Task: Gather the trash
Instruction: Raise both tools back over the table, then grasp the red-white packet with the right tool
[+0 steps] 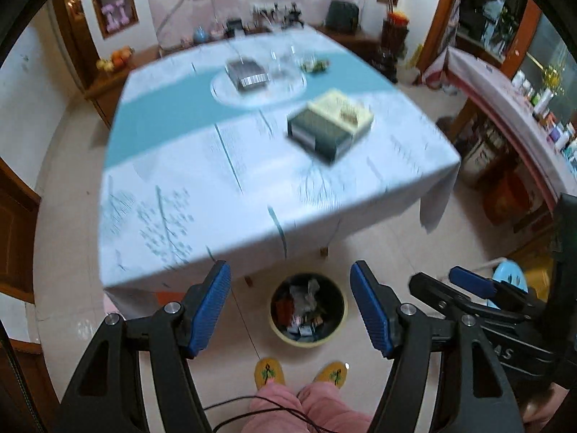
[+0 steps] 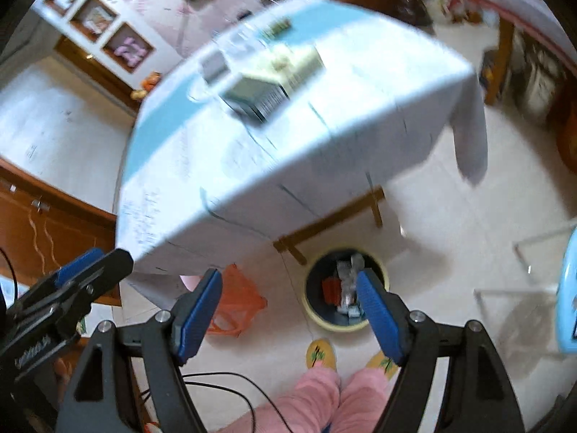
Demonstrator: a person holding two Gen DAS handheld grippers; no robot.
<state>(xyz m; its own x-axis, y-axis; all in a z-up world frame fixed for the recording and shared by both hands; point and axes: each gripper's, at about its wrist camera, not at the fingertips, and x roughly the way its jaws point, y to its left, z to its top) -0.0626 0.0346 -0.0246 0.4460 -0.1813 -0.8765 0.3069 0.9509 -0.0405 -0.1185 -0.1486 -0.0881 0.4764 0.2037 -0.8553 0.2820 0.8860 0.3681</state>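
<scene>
A round yellow-rimmed trash bin stands on the floor by the table's front edge, with several crumpled scraps and wrappers inside; it also shows in the right wrist view. My left gripper is open and empty, held above the bin. My right gripper is open and empty, above the floor just left of the bin. The right gripper shows at the right of the left wrist view. The left gripper shows at the left of the right wrist view.
A table with a white and teal cloth carries boxes, a metal tin and glassware. An orange plastic bag lies under the table. A blue stool stands right. The person's slippers are below.
</scene>
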